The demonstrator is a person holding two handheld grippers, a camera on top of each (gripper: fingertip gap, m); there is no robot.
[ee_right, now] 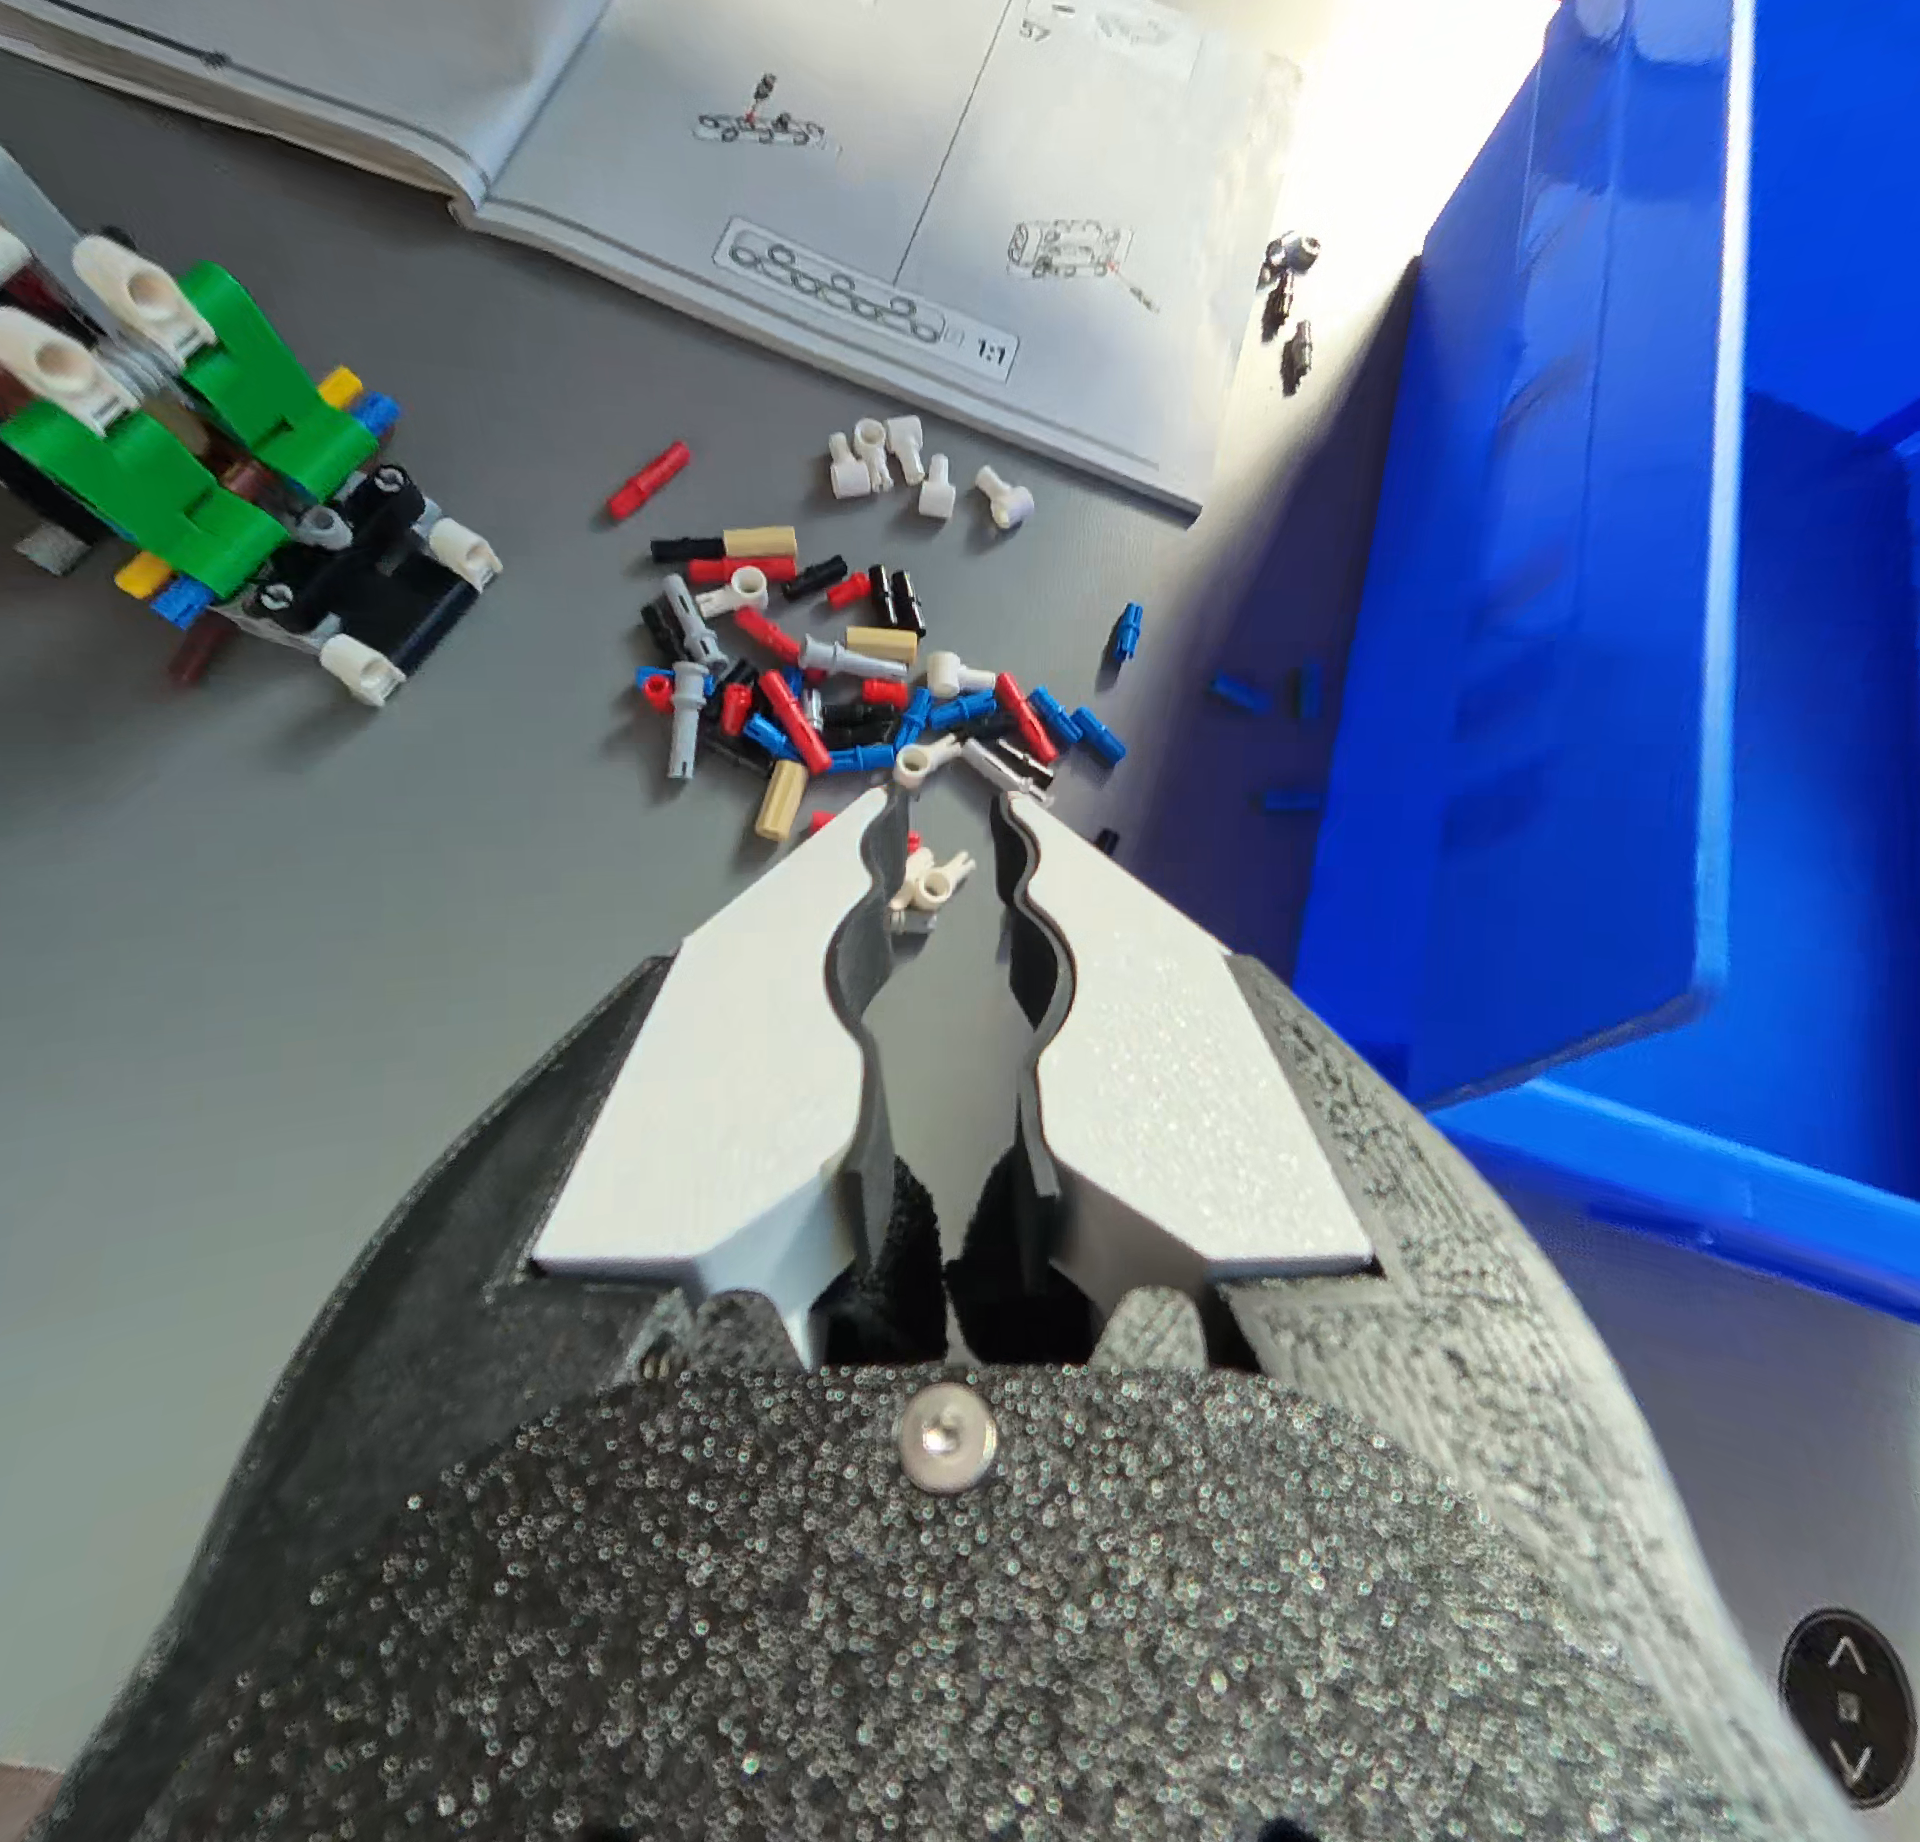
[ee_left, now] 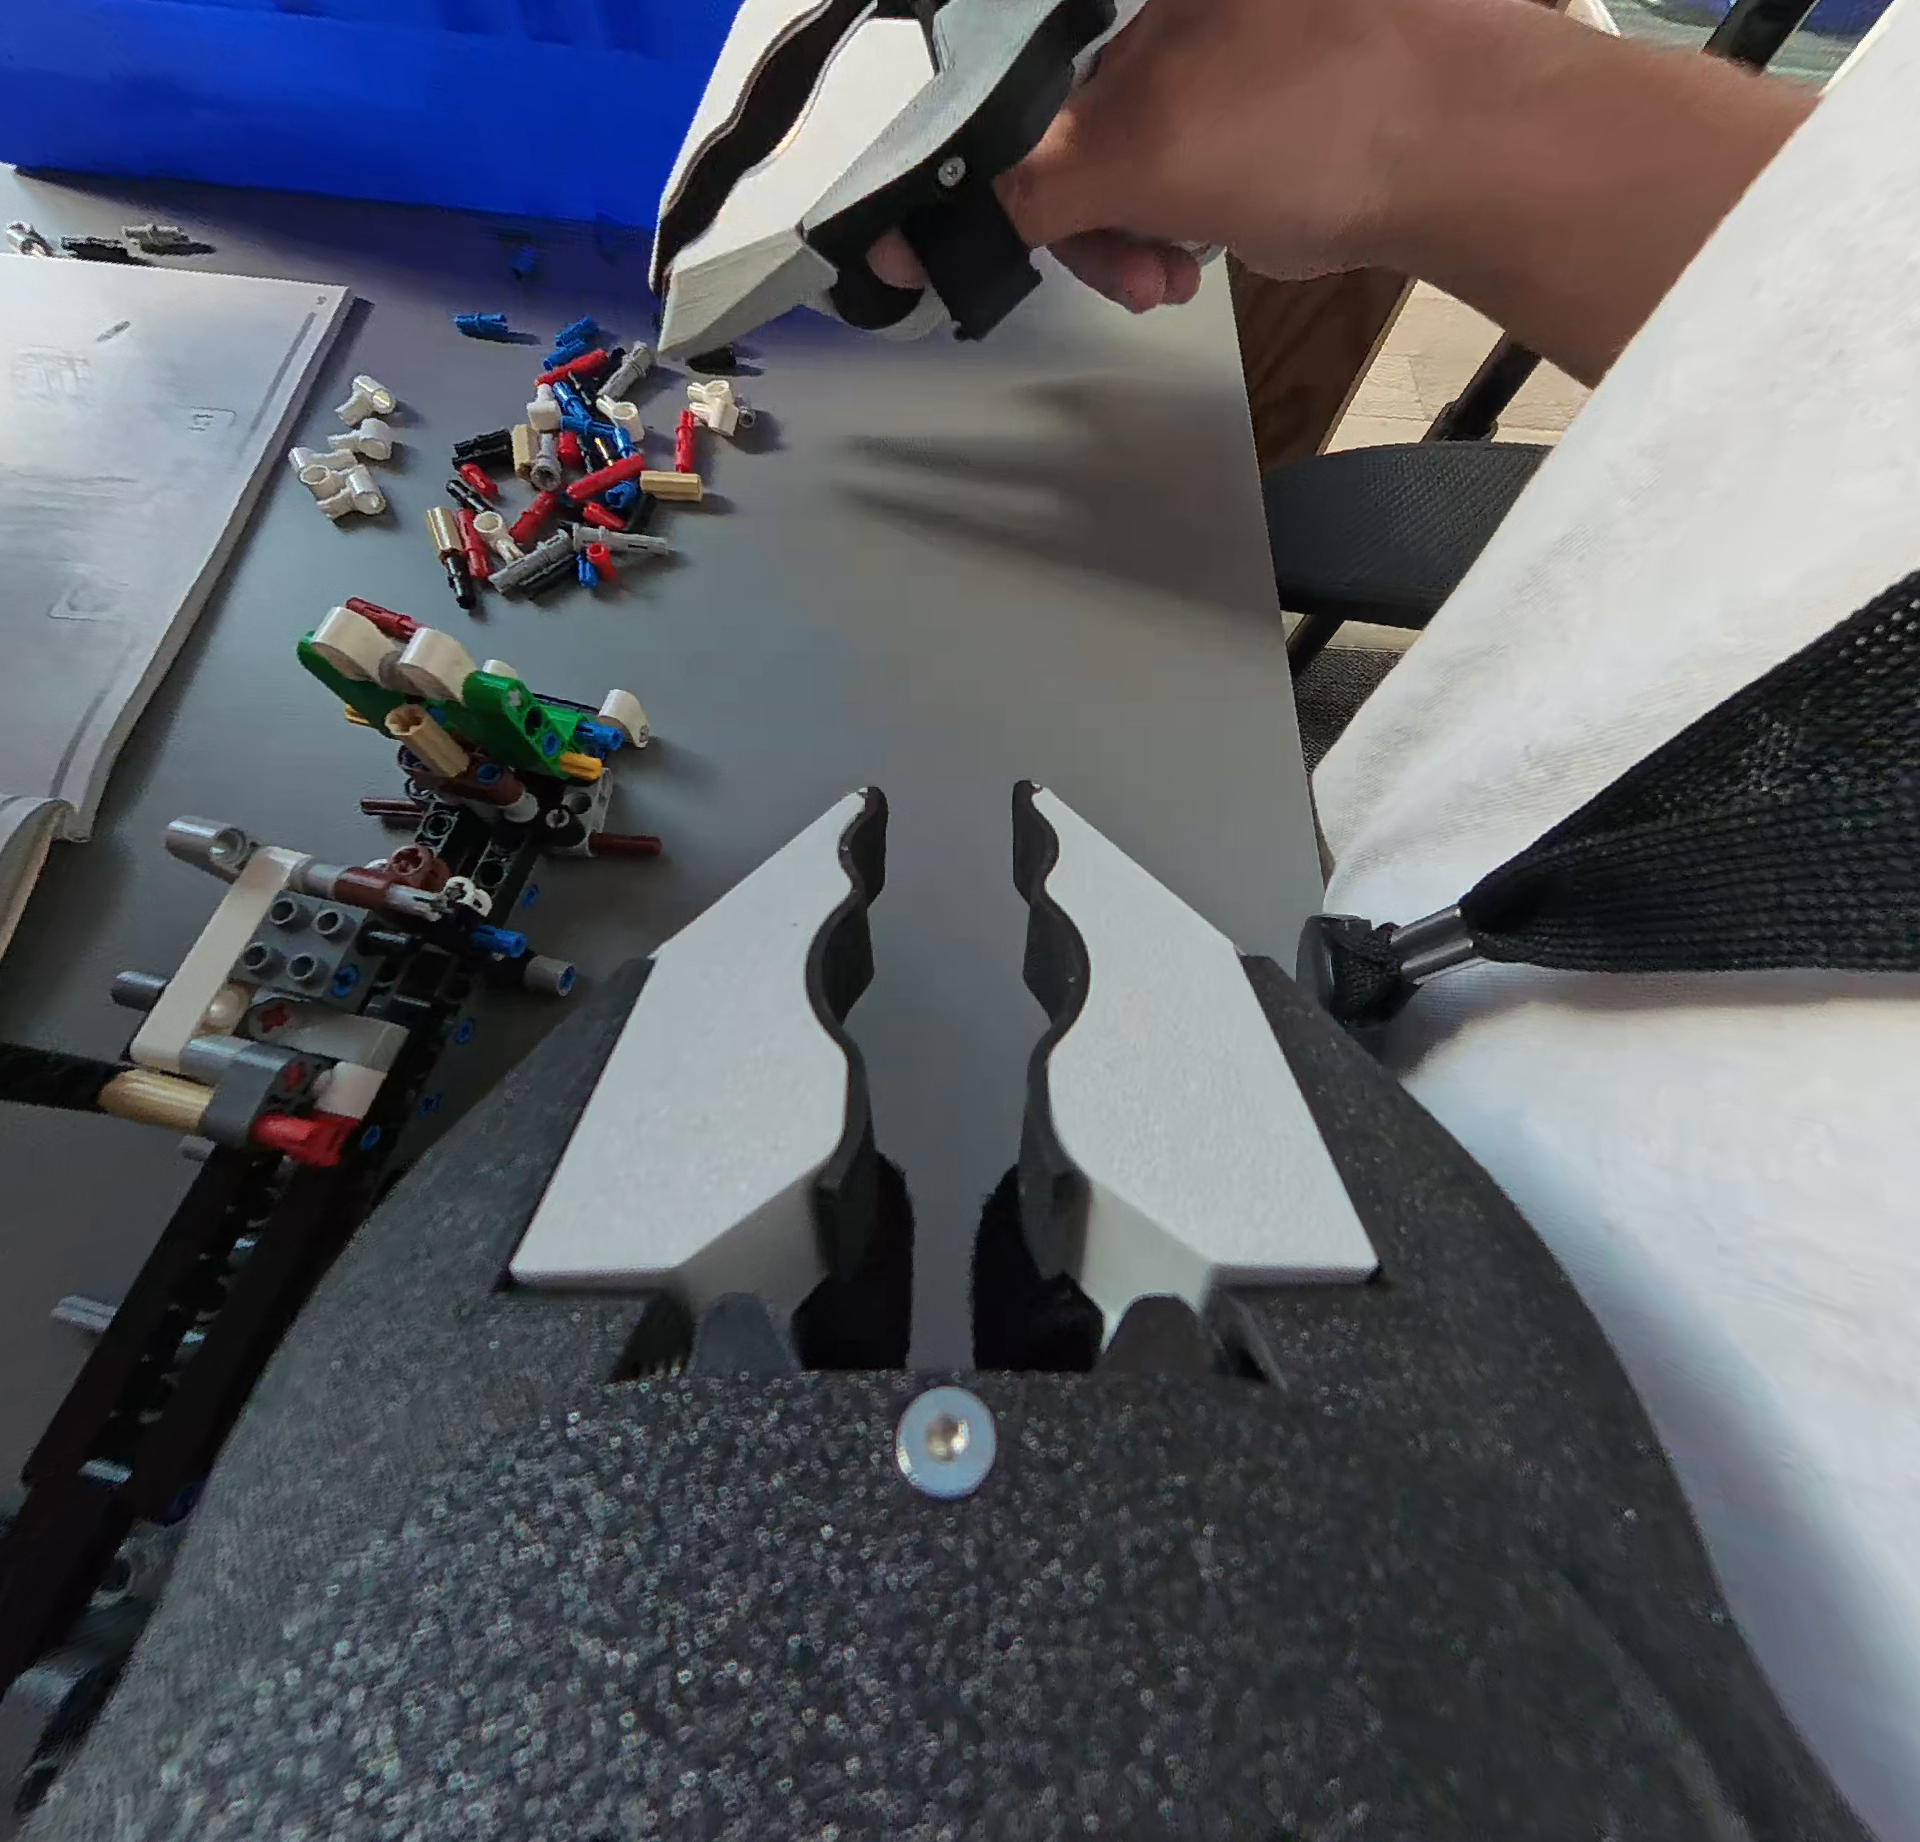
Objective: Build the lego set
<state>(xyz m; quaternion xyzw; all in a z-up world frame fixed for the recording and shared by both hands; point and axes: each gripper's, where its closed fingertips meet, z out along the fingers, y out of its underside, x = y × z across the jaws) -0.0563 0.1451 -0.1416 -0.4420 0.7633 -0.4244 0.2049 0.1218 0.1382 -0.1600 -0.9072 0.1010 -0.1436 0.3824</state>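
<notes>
A: Your smooth grey table (ee_right: 260, 961) carries a glossy blue plastic bin (ee_right: 1558, 545) and an open booklet (ee_right: 831, 130) of printed line diagrams.

B: And my tools?

A: Your left gripper (ee_left: 951, 795) gapes over bare tabletop. Your right gripper (ee_right: 940, 805) stands slightly apart; a white connector (ee_right: 930, 888) lies loose between its wavy pads, beside the pin pile (ee_right: 831, 691).

Ahead of the left tongs (ee_left: 951, 790) the grey worktop (ee_left: 935, 597) lies bare to its right edge. A brick model (ee_left: 457, 743) crowds their left. Loose pins (ee_right: 831, 670) lie ahead of the right tongs (ee_right: 940, 805); a blue bin (ee_right: 1558, 545) walls their right.
</notes>
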